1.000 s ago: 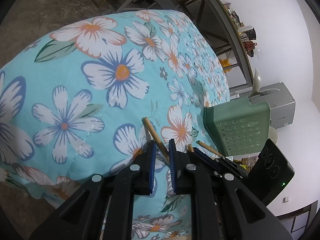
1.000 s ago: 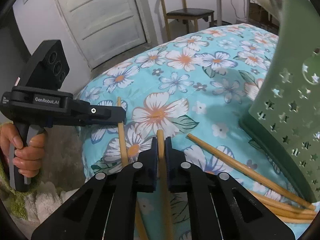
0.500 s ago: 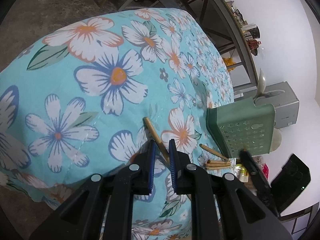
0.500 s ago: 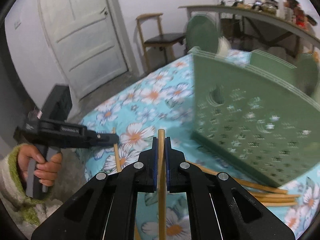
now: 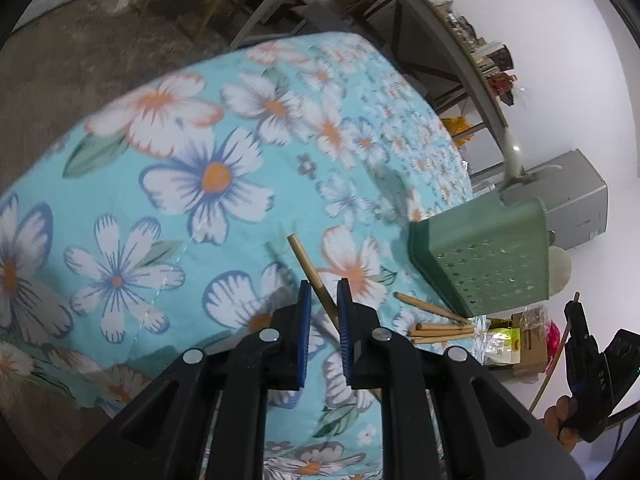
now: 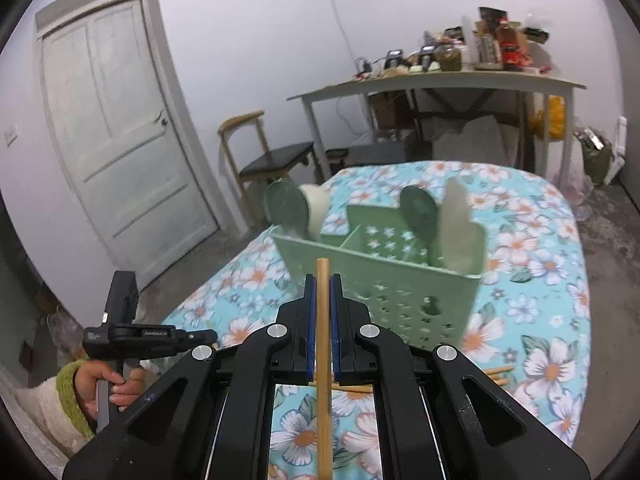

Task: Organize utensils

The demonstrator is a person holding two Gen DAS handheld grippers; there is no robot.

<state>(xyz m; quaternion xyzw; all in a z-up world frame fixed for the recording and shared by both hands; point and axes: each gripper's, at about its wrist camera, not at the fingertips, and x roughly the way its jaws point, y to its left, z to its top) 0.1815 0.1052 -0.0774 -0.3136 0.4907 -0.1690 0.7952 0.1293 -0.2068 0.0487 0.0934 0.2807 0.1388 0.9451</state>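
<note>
Spoons (image 6: pixel 416 212) stand inside the caddy (image 6: pixel 384 280); each tongs, right (image 6: pixel 322 280) and left (image 5: pixel 323 298), pinches one chopstick (image 6: pixel 322 320); four chopsticks lie beside the caddy (image 5: pixel 440 326).

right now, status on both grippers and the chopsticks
Right gripper shut on one chopstick, raised before green caddy. Left gripper pinches another chopstick. Loose chopsticks beside caddy. Nothing blocking.

Soft, dim indoor light, no hard shadows; heavy fisheye warp with black corners, some motion blur throughout.
</note>
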